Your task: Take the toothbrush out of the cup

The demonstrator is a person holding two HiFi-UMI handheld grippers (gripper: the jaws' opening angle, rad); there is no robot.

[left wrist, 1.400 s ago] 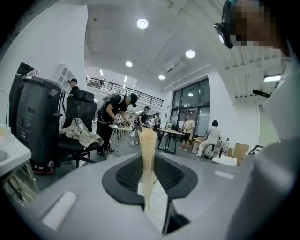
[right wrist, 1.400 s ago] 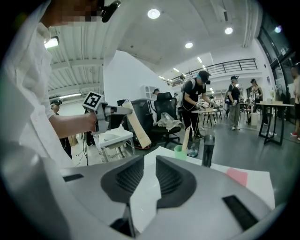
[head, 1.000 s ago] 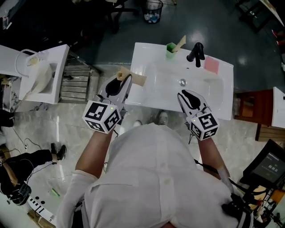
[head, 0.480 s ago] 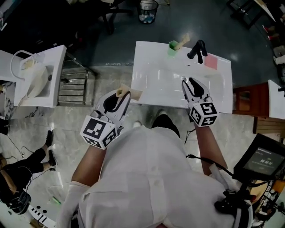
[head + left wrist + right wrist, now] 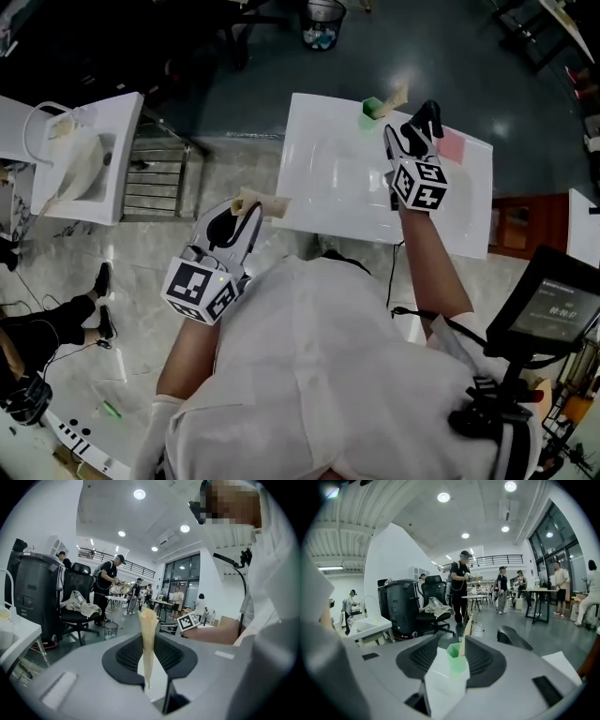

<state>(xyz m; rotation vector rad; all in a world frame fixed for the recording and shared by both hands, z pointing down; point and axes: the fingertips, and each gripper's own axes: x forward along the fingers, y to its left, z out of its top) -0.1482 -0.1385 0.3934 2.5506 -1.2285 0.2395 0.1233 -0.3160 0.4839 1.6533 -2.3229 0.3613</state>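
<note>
Head view: the green cup stands at the far rim of the white sink, just left of the black faucet. The toothbrush is in it, leaning toward the faucet. The right gripper points at the cup from close by. The left gripper hangs well apart, off the sink's near left corner, so the right hand is plainly the nearer.

Left gripper view: the jaws are clenched on a tan tapering piece that stands upright between the pads.

Right gripper view: the jaws have just been opening and stand wide, pressing on nothing. Cup and toothbrush sit straight ahead, in line with the gap, and the toothbrush's long axis is near upright, tipped slightly right.

No brand or writing can be read; only square markers show on each gripper's cube.
</note>
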